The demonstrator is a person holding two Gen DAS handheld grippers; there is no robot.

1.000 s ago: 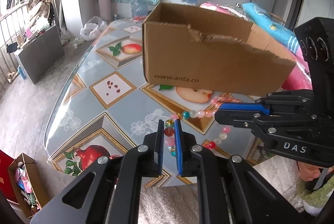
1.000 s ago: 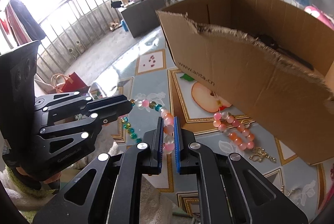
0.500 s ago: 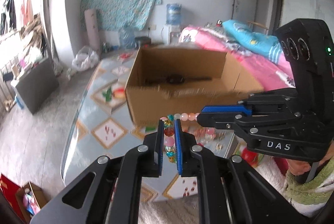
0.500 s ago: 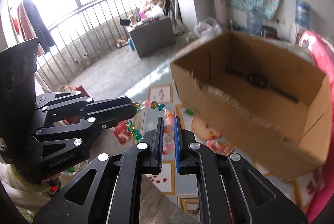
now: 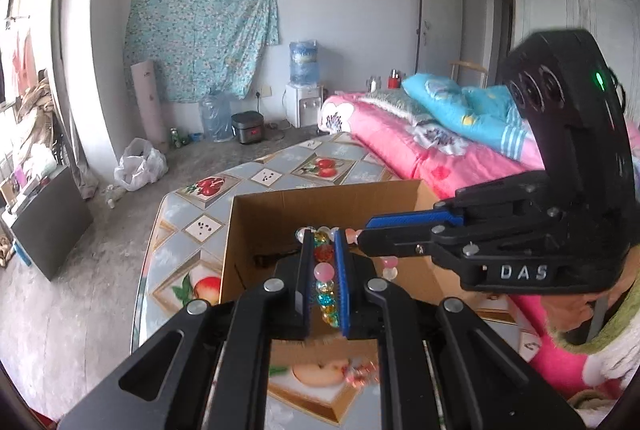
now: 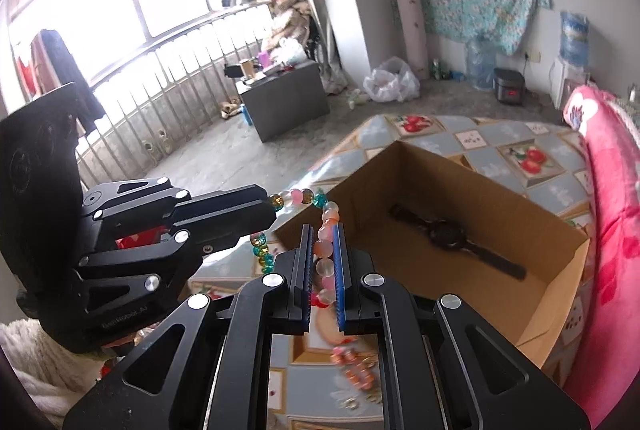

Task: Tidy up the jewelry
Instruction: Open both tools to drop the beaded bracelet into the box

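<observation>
Holding a bead bracelet (image 5: 324,272) between them, both grippers are hanging above the open cardboard box (image 6: 560,270). The left gripper (image 5: 323,270) is pinching one stretch of the strand, its blue-padded fingers narrowed onto red, pink, teal and yellow beads. The right gripper (image 6: 322,262) is clamping another stretch, its fingers closed onto peach, white and pink beads. Between the two grips a short run of beads is arching across, sitting over the near wall of the box.

In the left wrist view the right gripper (image 5: 362,236) is reaching in from the right, and white letters reading "DAS" are showing on its black body. In the right wrist view the left gripper (image 6: 268,207) is coming in from the left; small pale lettering on its body is too blurred to read.

A dark wristwatch (image 6: 444,234) is lying flat on the box floor. More pink and orange beads (image 6: 354,366) are resting on the fruit-patterned tablecloth (image 6: 500,141) just in front of the box, blurred. A rice cooker (image 6: 510,91) is glowing with a red display on the floor by the far wall, its digits unreadable.
</observation>
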